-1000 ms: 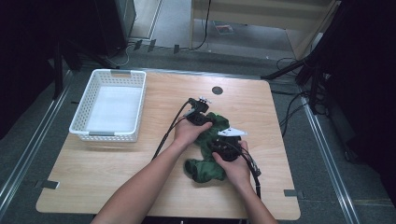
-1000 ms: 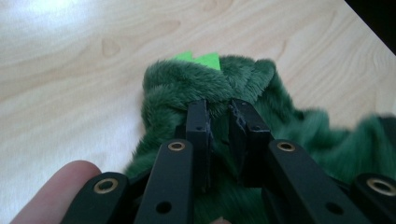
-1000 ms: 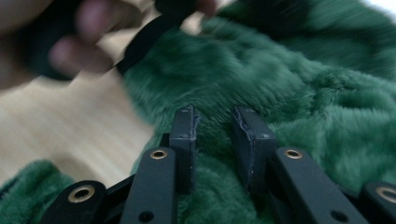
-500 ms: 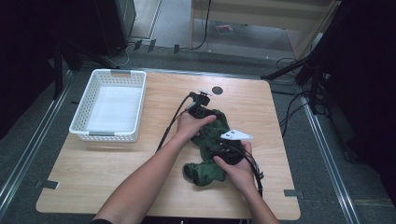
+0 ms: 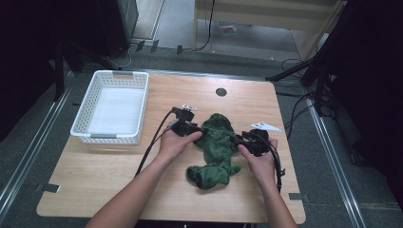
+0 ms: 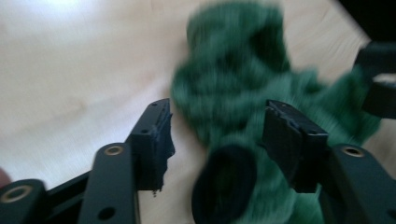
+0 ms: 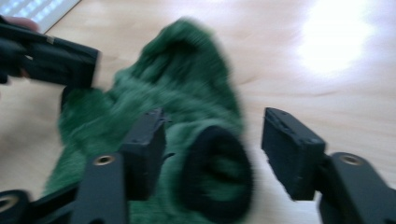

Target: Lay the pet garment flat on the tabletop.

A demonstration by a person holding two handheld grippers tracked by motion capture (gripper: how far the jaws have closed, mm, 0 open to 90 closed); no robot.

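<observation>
The left gripper [image 6: 215,135] stands with its two black jaws wide apart, clamping nothing, its tips at the left edge of a crumpled dark green knitted cloth [image 5: 216,149] that lies on the pale wooden table [image 5: 119,166]. The right gripper [image 7: 212,140] is likewise spread and empty, one jaw over the fabric and the other over bare wood at the cloth's right edge. In the high view the left gripper [image 5: 187,127] and right gripper [image 5: 249,141] flank the garment's middle, each held in a hand. The cloth sits right of the table's centre, bunched, with a thicker roll toward the near edge; both gripper views are blurred, so its folds cannot be read finely. A white plastic lattice basket [image 5: 81,127] stands well apart at the far left. Judged step: taking hold of opposite edges. Recommended: lower each jaw pair over a single fold, close fully before lifting, and keep the two pulls even to avoid dragging the pile.
</observation>
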